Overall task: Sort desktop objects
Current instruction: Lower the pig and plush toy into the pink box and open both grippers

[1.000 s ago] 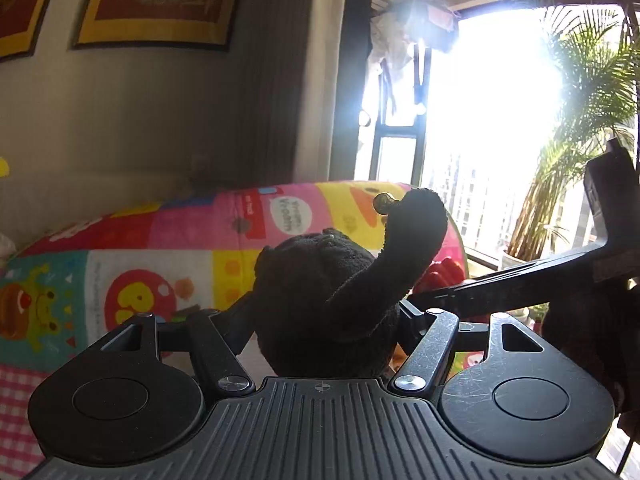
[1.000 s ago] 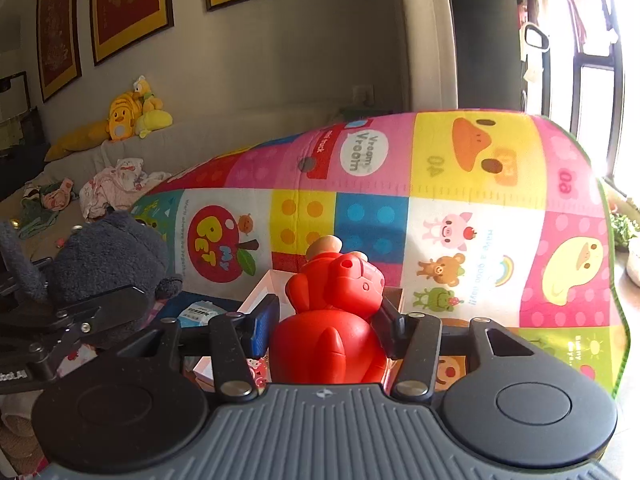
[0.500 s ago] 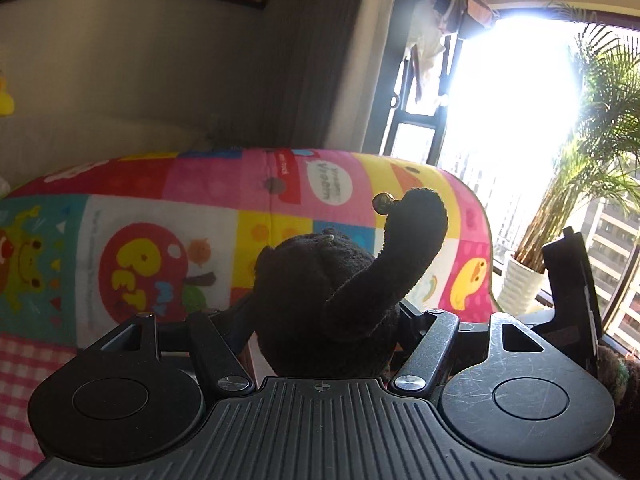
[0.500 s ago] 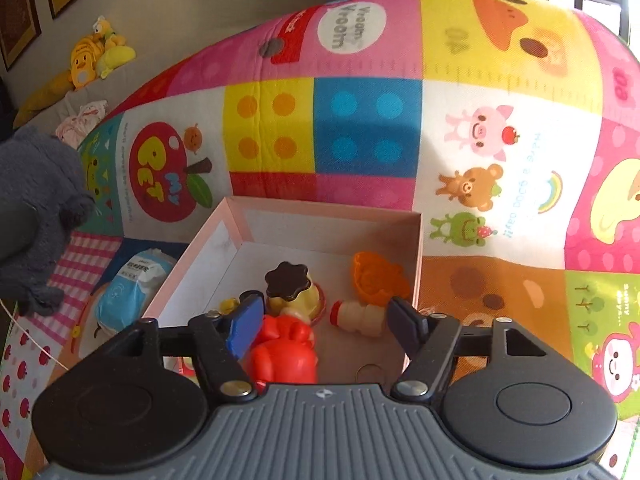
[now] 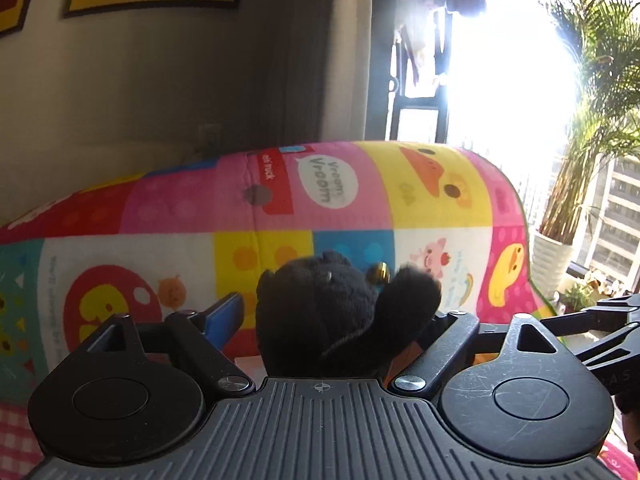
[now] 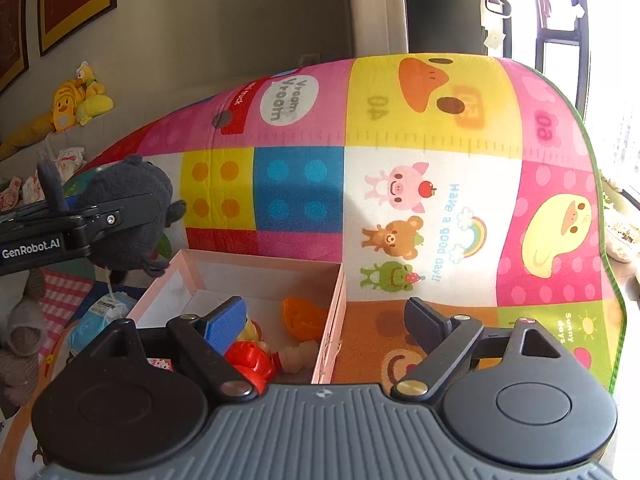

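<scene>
Left wrist view: left gripper (image 5: 334, 320) jaws opening, dark plush toy (image 5: 340, 316) at lower centre between them, pads no longer pressing.

Right wrist view: right gripper (image 6: 326, 320) opening wide, empty; red toy (image 6: 250, 362) lies in pink box (image 6: 256, 266), lower centre. Release step; next, pull both clear.

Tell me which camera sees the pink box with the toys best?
The right wrist view: it looks down into the pink box, showing its walls, the orange toy and the red toy inside. The left wrist view hardly shows it, because the dark plush toy blocks it.
</scene>
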